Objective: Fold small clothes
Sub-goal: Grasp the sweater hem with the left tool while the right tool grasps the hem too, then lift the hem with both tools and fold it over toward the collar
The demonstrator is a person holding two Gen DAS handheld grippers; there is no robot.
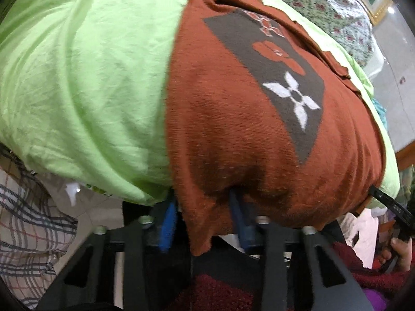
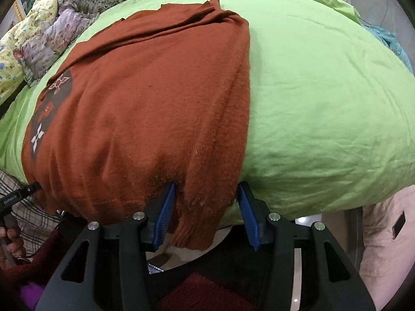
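Rust-orange knitted garment (image 2: 145,108) spread flat on lime-green cotton sheet (image 2: 324,98), long axis running away from near edge. Left gripper (image 1: 205,223) and right gripper (image 2: 205,212) both spread wide, straddling near hem, clamping nothing.

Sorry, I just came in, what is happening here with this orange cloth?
A person is folding a rust-orange knitted garment that lies on a light green sheet. Both grippers sit at its near hem, one toward each corner. The left gripper and the right gripper each have open jaws with the hem edge between them, not yet clamped.
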